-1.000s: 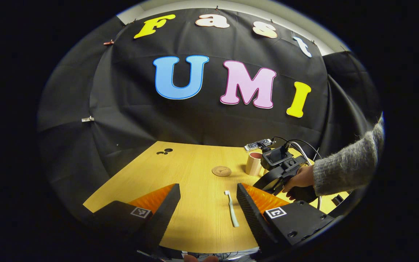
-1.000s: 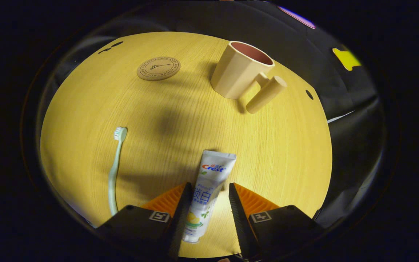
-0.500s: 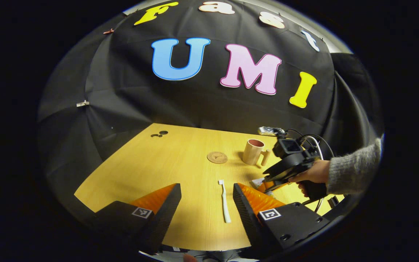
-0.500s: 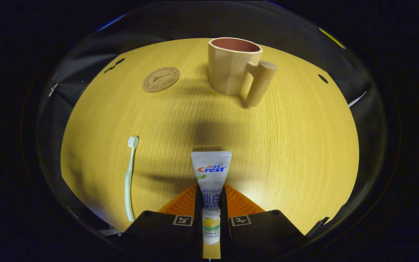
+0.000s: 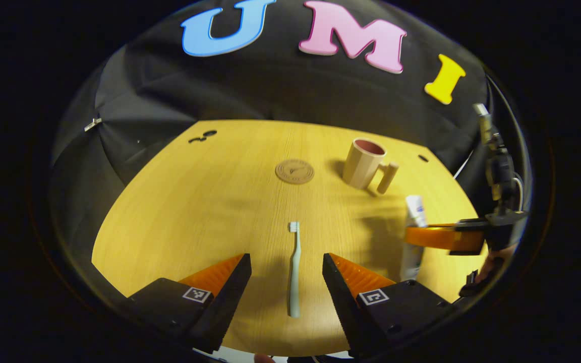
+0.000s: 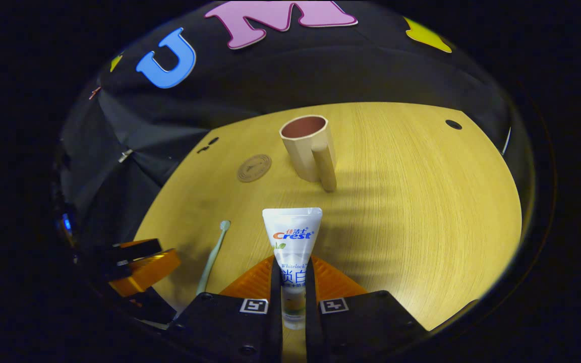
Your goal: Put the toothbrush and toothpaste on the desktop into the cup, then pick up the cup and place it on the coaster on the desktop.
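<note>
A pale green toothbrush (image 5: 294, 269) lies flat on the wooden desk (image 5: 210, 201), head pointing away, between the fingers of my open left gripper (image 5: 286, 275), which hovers over its handle. My right gripper (image 6: 293, 282) is shut on the white toothpaste tube (image 6: 293, 242) and holds it off the desk, crimped end forward. In the left gripper view the toothpaste tube (image 5: 413, 237) stands nearly upright in the right gripper (image 5: 429, 237) at the right. The beige cup (image 5: 363, 162) with a stick handle stands upright beyond. The round coaster (image 5: 294, 171) lies to the left of the cup.
The cup (image 6: 306, 147) and coaster (image 6: 253, 167) sit ahead of the toothpaste in the right gripper view, with the toothbrush (image 6: 212, 256) and the left gripper (image 6: 141, 267) at lower left. Small dark holes (image 5: 202, 137) mark the far left of the desk. Black cloth walls surround the desk.
My right gripper closed on the toothpaste and lifted it off the desk, tilting it upright. My left gripper came down and forward over the toothbrush, which now lies between its fingers.
</note>
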`<state>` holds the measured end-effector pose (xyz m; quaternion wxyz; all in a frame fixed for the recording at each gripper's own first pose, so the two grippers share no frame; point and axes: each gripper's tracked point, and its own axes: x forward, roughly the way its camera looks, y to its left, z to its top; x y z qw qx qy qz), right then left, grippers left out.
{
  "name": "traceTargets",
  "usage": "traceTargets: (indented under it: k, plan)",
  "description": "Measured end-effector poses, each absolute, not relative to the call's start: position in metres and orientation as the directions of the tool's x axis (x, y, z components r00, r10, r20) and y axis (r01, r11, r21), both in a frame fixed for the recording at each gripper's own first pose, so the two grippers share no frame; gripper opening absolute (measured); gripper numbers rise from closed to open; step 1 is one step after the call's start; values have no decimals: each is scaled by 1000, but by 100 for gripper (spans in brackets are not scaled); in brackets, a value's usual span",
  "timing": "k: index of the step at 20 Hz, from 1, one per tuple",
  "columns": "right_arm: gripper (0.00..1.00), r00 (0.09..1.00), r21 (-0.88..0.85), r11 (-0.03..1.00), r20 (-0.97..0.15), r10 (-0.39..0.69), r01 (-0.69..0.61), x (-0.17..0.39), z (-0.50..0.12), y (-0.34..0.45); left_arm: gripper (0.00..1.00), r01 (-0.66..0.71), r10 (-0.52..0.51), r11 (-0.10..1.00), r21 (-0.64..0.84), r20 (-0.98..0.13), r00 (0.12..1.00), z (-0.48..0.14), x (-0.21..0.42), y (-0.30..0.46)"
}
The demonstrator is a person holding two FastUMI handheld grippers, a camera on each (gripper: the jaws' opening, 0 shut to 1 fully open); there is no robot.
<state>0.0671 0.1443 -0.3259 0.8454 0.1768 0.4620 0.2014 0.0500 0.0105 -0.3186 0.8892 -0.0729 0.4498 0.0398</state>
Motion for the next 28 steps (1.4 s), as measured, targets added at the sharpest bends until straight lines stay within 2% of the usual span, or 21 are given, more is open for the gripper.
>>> traceTargets:
  k: [3,7,10,12,17,18,19,20,22,24,28]
  plan:
    - [22,545,531,817,-626,558,-226,74,-301,131,90,-130,23,990,-45,-877,479,-351,52,10]
    - [22,587,532,814,-590,554,-234,77,-282,122,89,-68,34,998,6,-905,424,-373,65,10]
    - [22,600,538,816,-588,543,-212,82,-277,117,85,-37,17,999,4,-931,364,-386,59,3]
    - [22,607,537,818,-586,538,-206,85,-275,113,82,-50,3,999,-16,-933,361,-389,60,-1]
    - [22,606,538,820,-592,532,-195,89,-277,110,52,-79,4,997,-26,-937,350,-389,62,-4]
    - [22,607,534,823,-593,529,-195,88,-278,110,39,-85,12,996,-18,-938,347,-389,63,-2]
    - [22,607,533,823,-593,529,-196,88,-278,110,30,-91,14,996,-19,-938,346,-387,63,-2]
    - [22,611,531,825,-592,525,-194,89,-279,109,20,-93,16,996,-18,-935,354,-387,65,-3]
    - [22,620,528,828,-589,518,-189,89,-278,108,9,-90,12,996,-26,-919,395,-386,69,-3]
    - [22,631,537,824,-580,516,-180,90,-274,107,6,-84,-38,993,-83,-898,439,-382,71,-9]
    - [22,681,583,795,-514,521,-169,100,-245,109,6,-98,-97,975,-201,-775,624,-327,92,-9]
